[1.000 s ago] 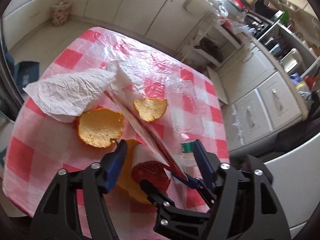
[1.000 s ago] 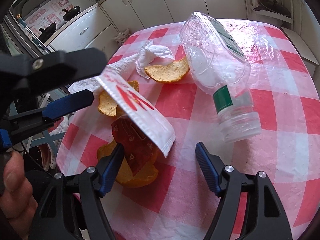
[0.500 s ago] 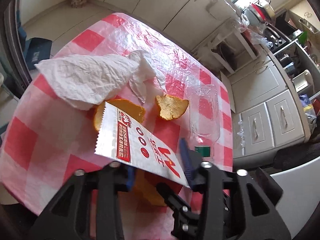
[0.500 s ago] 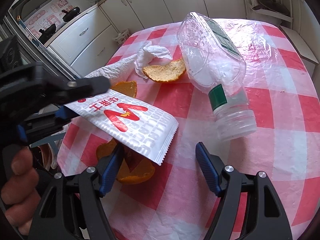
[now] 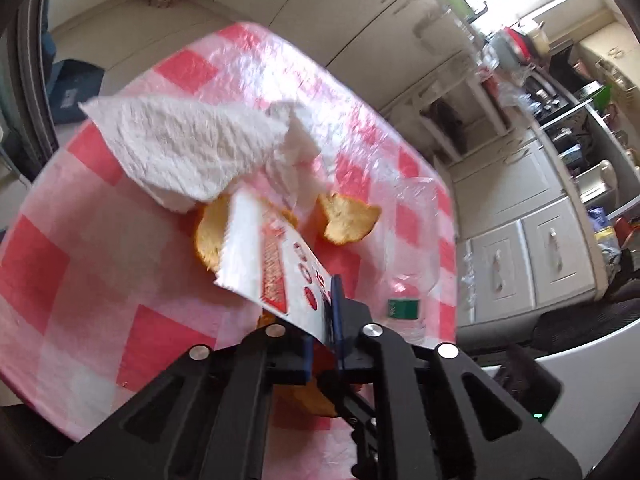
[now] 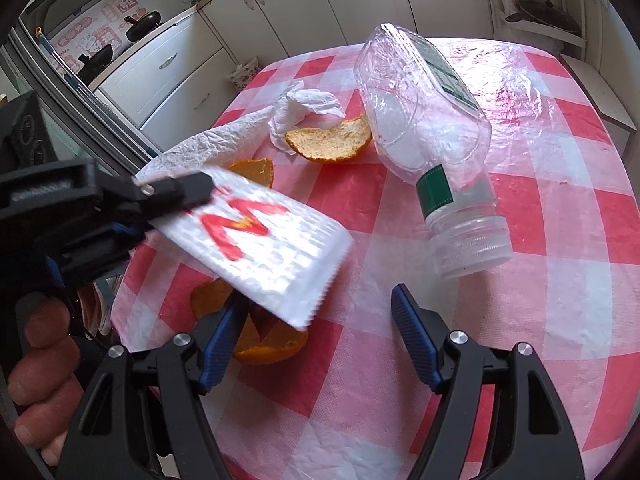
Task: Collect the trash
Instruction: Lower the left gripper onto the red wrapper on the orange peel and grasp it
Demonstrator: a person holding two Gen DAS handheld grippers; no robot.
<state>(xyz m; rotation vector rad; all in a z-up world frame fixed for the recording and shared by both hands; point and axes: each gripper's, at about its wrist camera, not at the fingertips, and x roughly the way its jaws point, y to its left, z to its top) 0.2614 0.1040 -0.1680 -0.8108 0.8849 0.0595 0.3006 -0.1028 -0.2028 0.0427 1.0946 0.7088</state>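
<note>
Left wrist view: my left fingers [image 5: 320, 330] are closed flat on one end of the white-and-red snack wrapper [image 5: 272, 256]. Its long axis runs forward and leftward from the pinch, lifted off the counter [image 5: 80, 280]. Beneath and beyond it lie an orange peel [image 5: 208, 232], a second peel [image 5: 346, 218] ahead and slightly right, and a crumpled paper towel [image 5: 192, 152] farther out to the left. Another peel [image 5: 308, 400] sits directly under my fingers, mostly hidden. The clear plastic bottle [image 5: 408, 240] lies ahead to the right.

Right wrist view: my right fingers [image 6: 320, 340] stand wide apart and hold nothing. The wrapper hangs just ahead of the left-hand finger, carried by my left hand. The bottle lies ahead and right, open mouth toward me, long axis running away; my right hand is the nearer to it. It looks empty. No bin is in either view, so I cannot tell where the wrapper should go.
</note>
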